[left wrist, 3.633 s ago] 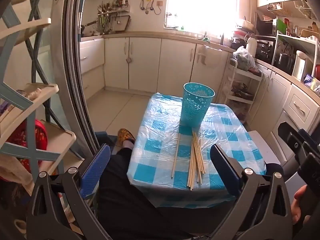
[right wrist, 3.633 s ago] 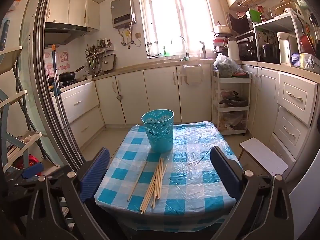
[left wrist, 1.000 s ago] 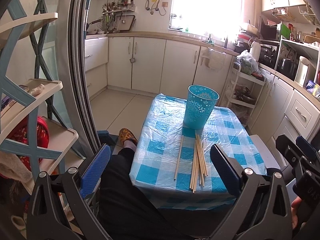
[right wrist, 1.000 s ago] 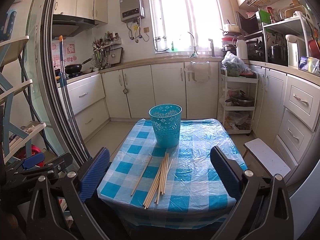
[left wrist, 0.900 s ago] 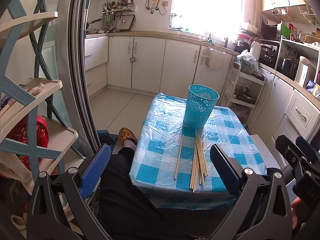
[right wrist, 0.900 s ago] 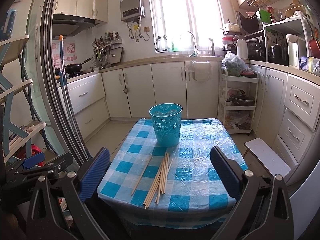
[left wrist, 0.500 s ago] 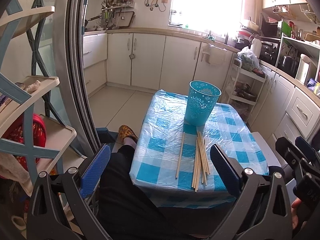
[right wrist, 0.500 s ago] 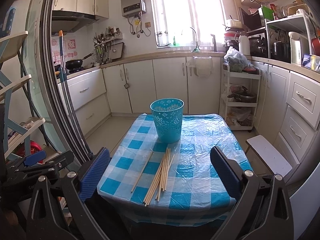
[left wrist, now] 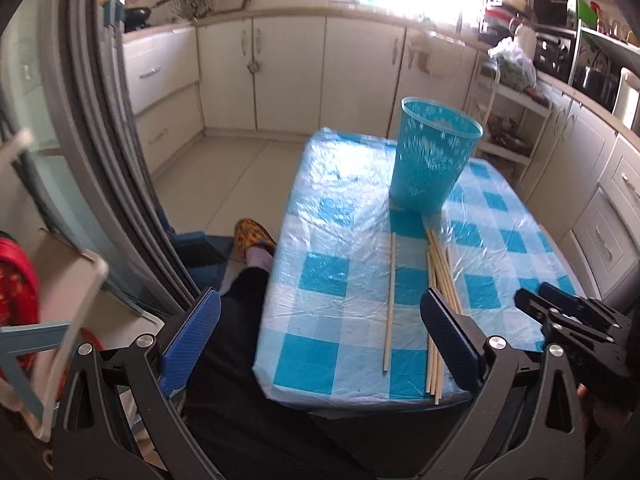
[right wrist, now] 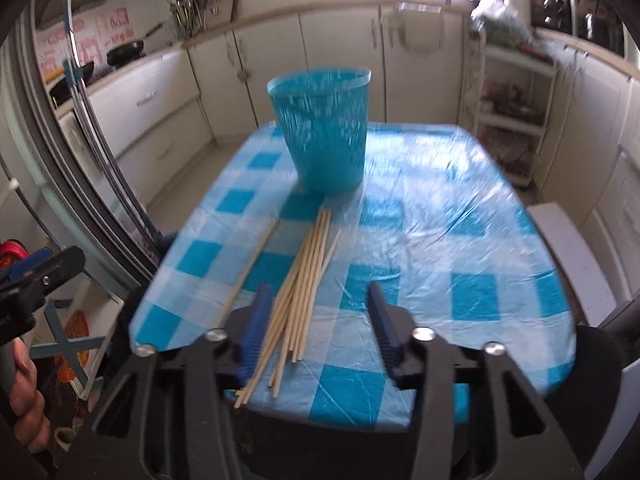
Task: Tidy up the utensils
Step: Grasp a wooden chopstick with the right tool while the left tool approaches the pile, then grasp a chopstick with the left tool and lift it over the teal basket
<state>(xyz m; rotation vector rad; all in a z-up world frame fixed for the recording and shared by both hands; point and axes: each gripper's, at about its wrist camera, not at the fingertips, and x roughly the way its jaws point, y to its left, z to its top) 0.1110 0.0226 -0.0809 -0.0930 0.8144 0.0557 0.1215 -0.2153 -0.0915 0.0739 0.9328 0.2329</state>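
Chopsticks (right wrist: 304, 272) lie loose in a fanned bundle on the checked surface (right wrist: 460, 248), near ends toward the front edge, far tips just short of the upright teal cup (right wrist: 324, 128); one stray stick (right wrist: 248, 272) sits apart to the left. Right gripper (right wrist: 316, 320) hovers low over the bundle's near ends, jaws partly open and holding nothing, left pad beside the outermost sticks; left gripper (left wrist: 320, 336) hangs wide and empty, back off the near edge. Best approach, probably: centre the jaws across the bundle, close on few sticks, lift level to avoid scattering the rest.
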